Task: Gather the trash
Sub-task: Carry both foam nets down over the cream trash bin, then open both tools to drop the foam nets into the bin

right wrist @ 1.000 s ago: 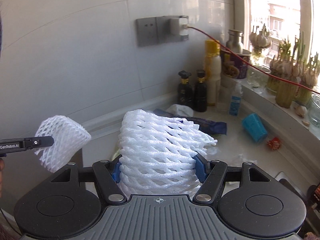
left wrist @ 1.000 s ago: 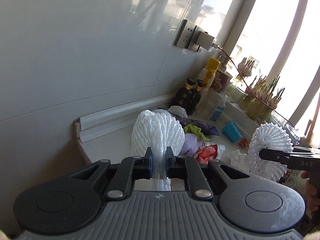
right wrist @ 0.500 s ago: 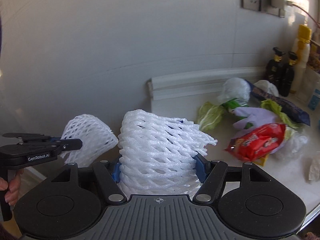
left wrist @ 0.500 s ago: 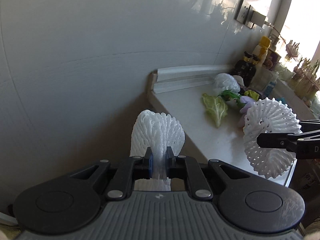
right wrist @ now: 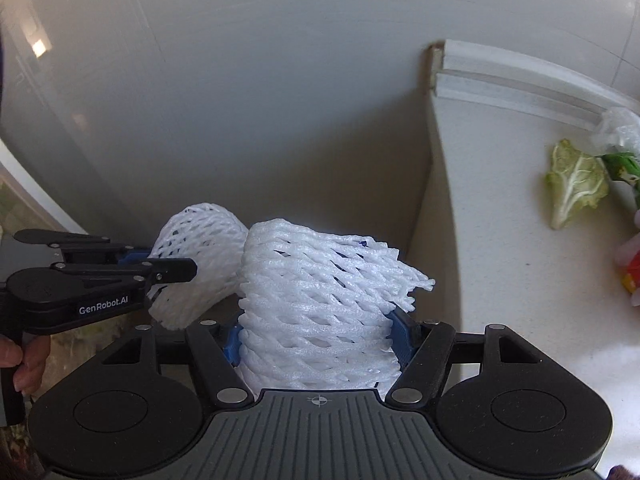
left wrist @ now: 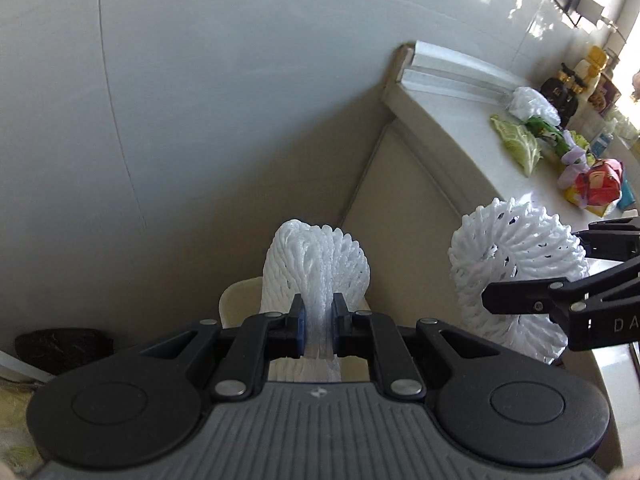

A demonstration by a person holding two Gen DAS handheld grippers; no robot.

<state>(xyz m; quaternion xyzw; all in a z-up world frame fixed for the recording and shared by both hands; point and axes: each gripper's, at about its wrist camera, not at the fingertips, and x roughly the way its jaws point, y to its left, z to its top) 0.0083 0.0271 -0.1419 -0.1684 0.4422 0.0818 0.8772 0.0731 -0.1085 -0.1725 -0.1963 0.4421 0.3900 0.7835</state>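
Your left gripper (left wrist: 319,326) pinches one white foam fruit net (left wrist: 316,264) flat, jaws nearly closed. Your right gripper (right wrist: 318,340) — jaws wide — clamps a second foam net (right wrist: 320,304). Both hang beside the counter's end; farther right, a cabbage leaf (right wrist: 576,180) lies on the countertop (right wrist: 500,240).

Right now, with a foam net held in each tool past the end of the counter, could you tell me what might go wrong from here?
1. The left tool pinches only a thin fold of its foam net, which could slip free before reaching a bin.
2. No bin opening shows clearly; only a pale container peeks out below, so a drop could miss.
3. The right tool holds its foam net close beside the other; they could snag.
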